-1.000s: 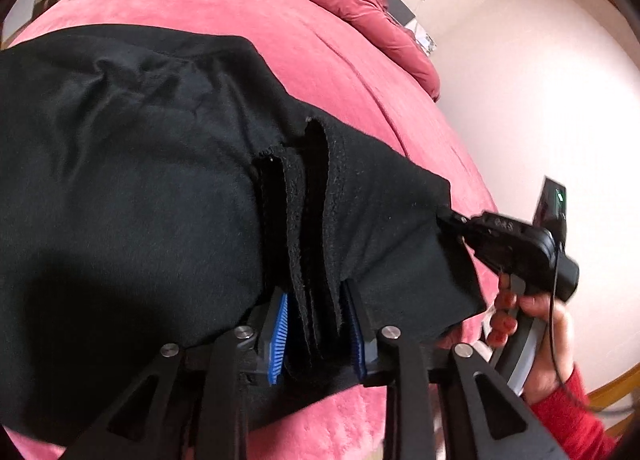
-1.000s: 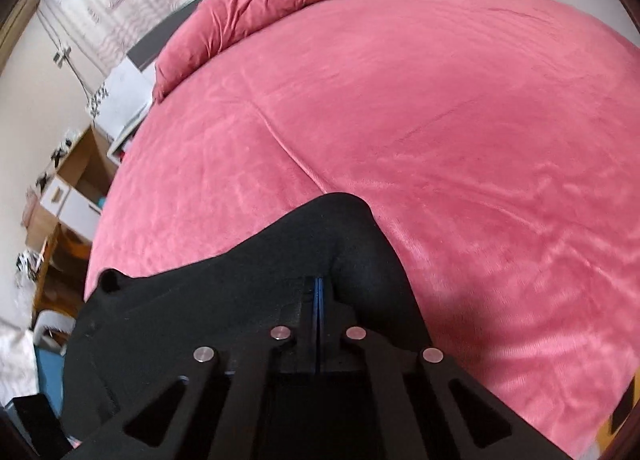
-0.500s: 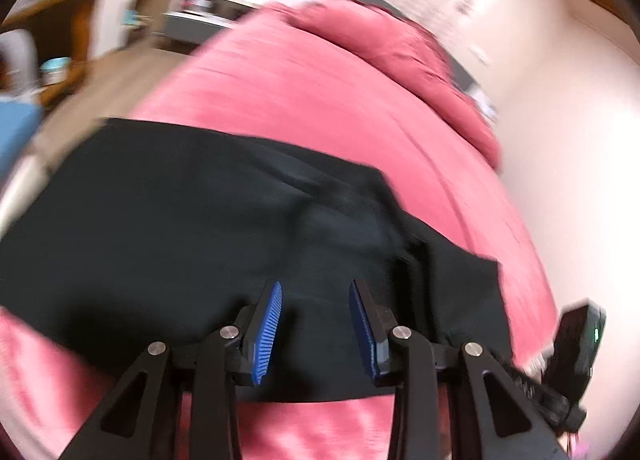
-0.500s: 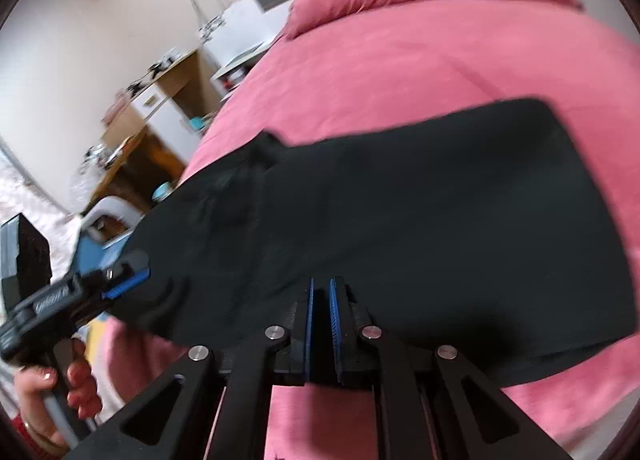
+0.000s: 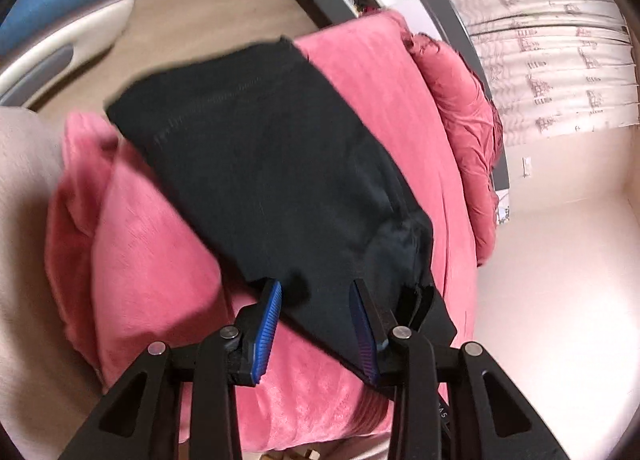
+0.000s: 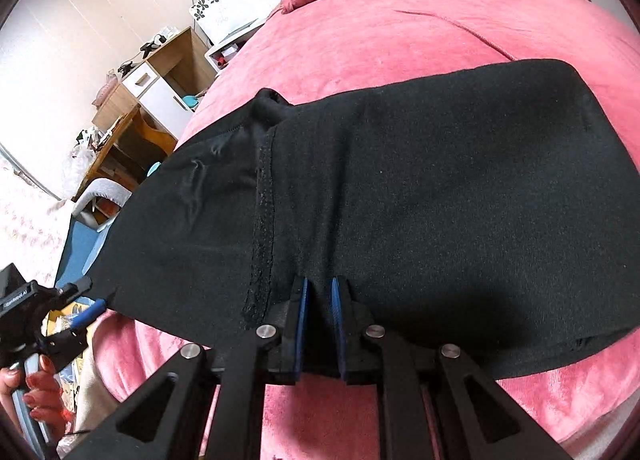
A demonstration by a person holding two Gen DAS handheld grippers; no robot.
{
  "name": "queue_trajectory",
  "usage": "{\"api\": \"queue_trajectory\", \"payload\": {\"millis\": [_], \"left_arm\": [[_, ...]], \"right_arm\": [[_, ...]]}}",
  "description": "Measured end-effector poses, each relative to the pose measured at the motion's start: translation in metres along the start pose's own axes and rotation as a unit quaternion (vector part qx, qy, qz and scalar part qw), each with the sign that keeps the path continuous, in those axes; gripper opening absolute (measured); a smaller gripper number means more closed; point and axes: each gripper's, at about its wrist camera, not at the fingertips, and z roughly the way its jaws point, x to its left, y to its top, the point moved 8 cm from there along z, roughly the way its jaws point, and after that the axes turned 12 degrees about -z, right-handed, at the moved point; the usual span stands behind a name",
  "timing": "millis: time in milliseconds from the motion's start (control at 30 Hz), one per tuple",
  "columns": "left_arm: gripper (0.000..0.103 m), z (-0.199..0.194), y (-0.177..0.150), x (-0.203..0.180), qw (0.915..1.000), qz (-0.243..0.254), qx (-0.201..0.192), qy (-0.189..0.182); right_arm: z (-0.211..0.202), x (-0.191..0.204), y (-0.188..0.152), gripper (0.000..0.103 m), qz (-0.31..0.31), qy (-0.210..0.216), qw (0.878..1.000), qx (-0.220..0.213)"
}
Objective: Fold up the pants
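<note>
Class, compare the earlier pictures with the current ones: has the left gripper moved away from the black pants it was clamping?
Yes. The left gripper has let go and drawn back toward the pink bed's near edge; the pants lie flat beyond its open jaws.

A: What lies on the bed?

B: Black pants (image 6: pixel 440 195), folded into a flat, broad, roughly rectangular bundle, spread across the pink bedspread (image 6: pixel 400 31) near its edge.

A: Any detail on the fabric?

B: A stitched seam runs across the bundle from near edge to far edge; left of it the cloth is slightly wrinkled, right of it smooth.
</note>
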Motion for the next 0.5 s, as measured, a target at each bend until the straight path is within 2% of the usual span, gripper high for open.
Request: {"api": "queue_trajectory", "payload": {"millis": [200,333,500], "left_arm": [[0.036,0.024,0.000,0.002,0.9991,-0.002,-0.009,0.041],[0.037,0.017,-0.007,0.011,0.9980,-0.019,-0.023,0.055],[0.060,0.014,-0.013,0.005,0.9982,-0.007,-0.038,0.046]], "right_arm": [[-0.004,-0.004,0.000,0.013,0.006,0.006,1.000,0.001],[-0.006,-0.007,0.000,0.013,0.009,0.012,1.000,0.002],[-0.006,-0.009,-0.001,0.013,0.011,0.014,1.000,0.001]]}}
